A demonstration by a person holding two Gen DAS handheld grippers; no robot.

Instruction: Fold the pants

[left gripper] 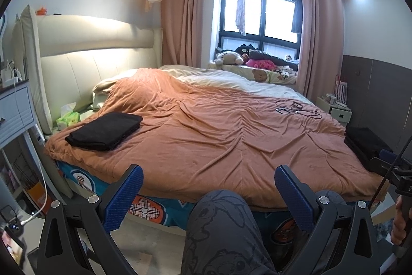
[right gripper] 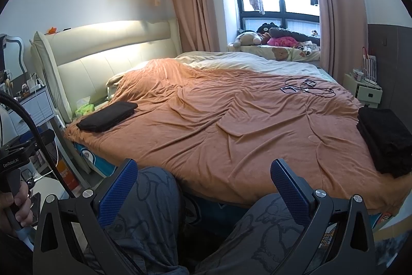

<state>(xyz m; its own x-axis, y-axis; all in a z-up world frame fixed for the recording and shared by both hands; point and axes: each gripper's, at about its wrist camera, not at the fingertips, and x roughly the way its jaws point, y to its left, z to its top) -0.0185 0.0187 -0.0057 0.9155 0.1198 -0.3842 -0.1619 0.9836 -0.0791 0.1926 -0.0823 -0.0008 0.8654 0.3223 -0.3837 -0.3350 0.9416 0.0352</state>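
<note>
A folded black garment [left gripper: 104, 130] lies on the orange blanket [left gripper: 219, 135] at the bed's near left corner; it also shows in the right wrist view [right gripper: 108, 116]. A stack of folded black pants [right gripper: 386, 141] sits at the bed's right edge, also seen in the left wrist view [left gripper: 365, 146]. My left gripper [left gripper: 208, 195] is open and empty, held off the bed's near edge above my knee. My right gripper [right gripper: 203, 187] is open and empty, also short of the bed edge.
Cables and a phone [right gripper: 306, 89] lie on the blanket at the far right. A tissue pack [left gripper: 68, 119] sits by the headboard. A nightstand [left gripper: 15, 112] stands at left, a small cabinet [right gripper: 365, 89] at right. My knees [right gripper: 154, 210] are below the grippers.
</note>
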